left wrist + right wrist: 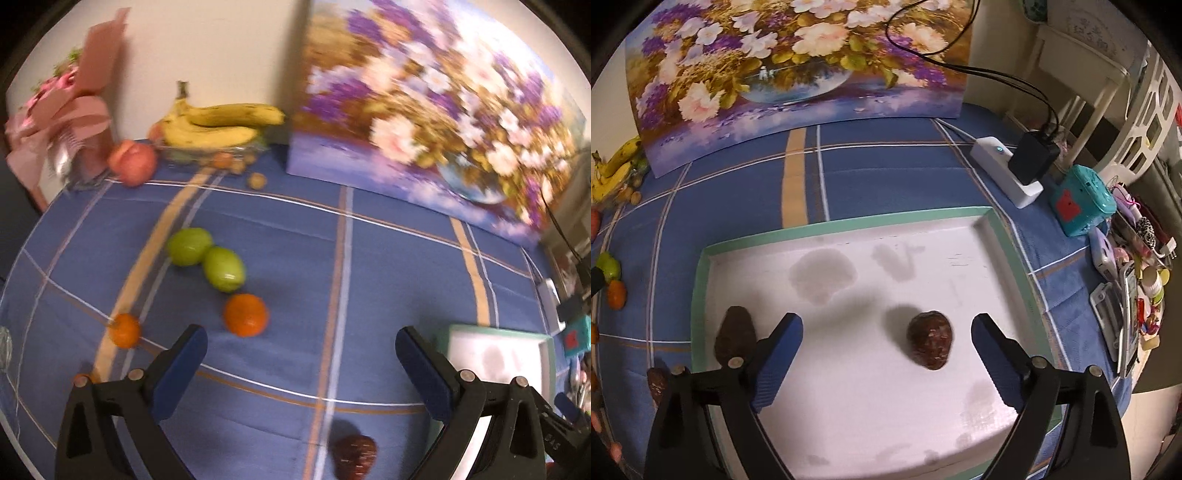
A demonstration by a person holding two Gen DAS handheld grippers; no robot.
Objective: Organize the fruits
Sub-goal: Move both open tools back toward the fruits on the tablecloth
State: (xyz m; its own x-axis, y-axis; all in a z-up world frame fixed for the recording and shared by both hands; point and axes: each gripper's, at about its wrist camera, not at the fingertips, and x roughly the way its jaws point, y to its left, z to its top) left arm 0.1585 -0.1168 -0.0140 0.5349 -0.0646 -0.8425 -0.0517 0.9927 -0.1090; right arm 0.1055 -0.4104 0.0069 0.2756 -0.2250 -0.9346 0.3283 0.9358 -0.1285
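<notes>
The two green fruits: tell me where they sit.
In the left wrist view the two green fruits touch each other on the blue cloth, left of centre, just beyond the larger orange.

Dim warm indoor light, left view motion-blurred, fisheye bending at edges.

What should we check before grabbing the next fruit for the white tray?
1. Left gripper open and holding nothing: ok.
2. Right gripper open, brown fruit lying loose between its fingers in the tray: ok.
3. Room left in the tray: ok, only two brown fruits are in it.
4. Nearest loose fruit, the dark one, lined up between the left fingers: not ok, it sits low near the picture's edge.
5. Orange and green fruits free to reach: ok.
</notes>
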